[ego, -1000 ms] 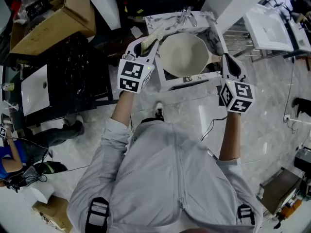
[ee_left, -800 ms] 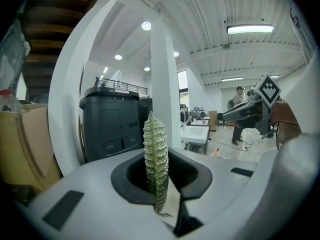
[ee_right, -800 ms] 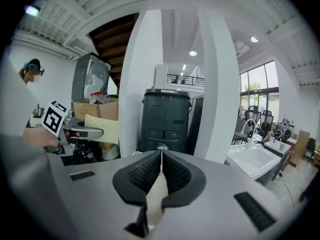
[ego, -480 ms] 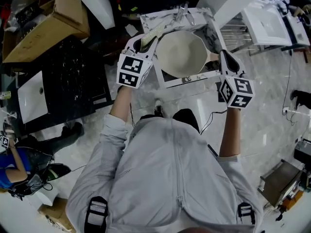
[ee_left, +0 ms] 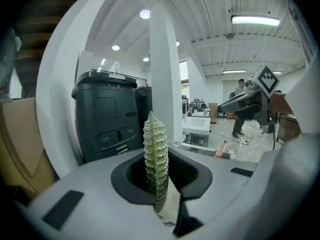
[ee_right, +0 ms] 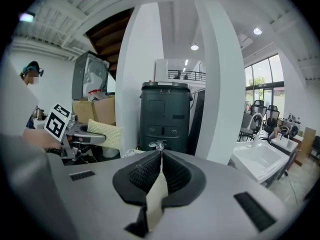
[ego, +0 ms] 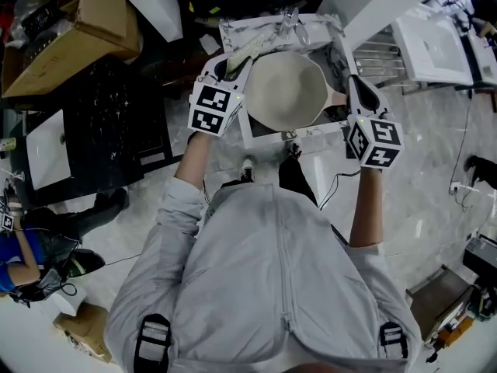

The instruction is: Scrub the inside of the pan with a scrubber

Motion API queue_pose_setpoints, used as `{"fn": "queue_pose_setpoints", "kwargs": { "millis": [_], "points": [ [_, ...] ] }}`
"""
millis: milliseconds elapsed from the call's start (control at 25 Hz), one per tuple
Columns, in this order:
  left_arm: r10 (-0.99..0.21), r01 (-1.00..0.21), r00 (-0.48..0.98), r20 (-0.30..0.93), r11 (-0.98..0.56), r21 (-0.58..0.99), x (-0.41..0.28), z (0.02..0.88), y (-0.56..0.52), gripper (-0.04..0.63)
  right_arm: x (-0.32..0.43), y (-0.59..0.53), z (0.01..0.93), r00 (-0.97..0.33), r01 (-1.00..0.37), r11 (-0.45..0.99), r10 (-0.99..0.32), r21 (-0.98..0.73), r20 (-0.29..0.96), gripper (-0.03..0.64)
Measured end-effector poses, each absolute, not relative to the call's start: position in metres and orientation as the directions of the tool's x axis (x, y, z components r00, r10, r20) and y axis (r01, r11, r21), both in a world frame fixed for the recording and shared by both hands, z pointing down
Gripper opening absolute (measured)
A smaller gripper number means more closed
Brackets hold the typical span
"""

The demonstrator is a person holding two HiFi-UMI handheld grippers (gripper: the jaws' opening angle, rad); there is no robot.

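A cream pan (ego: 286, 90) hangs tilted over the sink (ego: 256, 134), its pinkish handle (ego: 337, 98) pointing right. My right gripper (ego: 357, 92) is shut on that handle; a thin beige strip shows between its closed jaws (ee_right: 160, 156). My left gripper (ego: 233, 67) is shut on a yellow-green scrubber (ego: 248, 50), which stands upright between the jaws (ee_left: 157, 184). The scrubber (ee_left: 155, 154) is just off the pan's left rim, not inside it. From the right gripper view the scrubber (ee_right: 105, 132) shows at the left; the pan is hidden there.
A faucet (ego: 293, 20) stands at the sink's back. A tall dark bin (ee_right: 165, 115) and white columns (ee_right: 222, 84) lie ahead. A cardboard box (ego: 85, 29) is at the far left. A wire rack (ego: 382, 59) and white basin (ego: 431, 43) are right.
Both grippers, the scrubber and the pan keep nearly the same places. The person's legs have stepped in closer to the sink's front edge.
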State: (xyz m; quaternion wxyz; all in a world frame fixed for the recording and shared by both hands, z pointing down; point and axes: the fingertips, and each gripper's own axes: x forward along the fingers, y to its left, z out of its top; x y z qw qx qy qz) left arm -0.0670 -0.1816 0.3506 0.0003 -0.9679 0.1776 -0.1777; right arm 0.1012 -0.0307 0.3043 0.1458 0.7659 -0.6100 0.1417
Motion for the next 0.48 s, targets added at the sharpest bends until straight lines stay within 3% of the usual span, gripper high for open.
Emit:
{"fn": "queue_pose_setpoints", "kwargs": {
  "millis": [480],
  "points": [
    [-0.351, -0.364, 0.803, 0.482, -0.929, -0.071, -0.009, 0.418, -0.195, 0.069, 0.165, -0.054, 0.343, 0.164, -0.983, -0.182, -0.877, 0.004, 0.451, 0.037]
  ]
}}
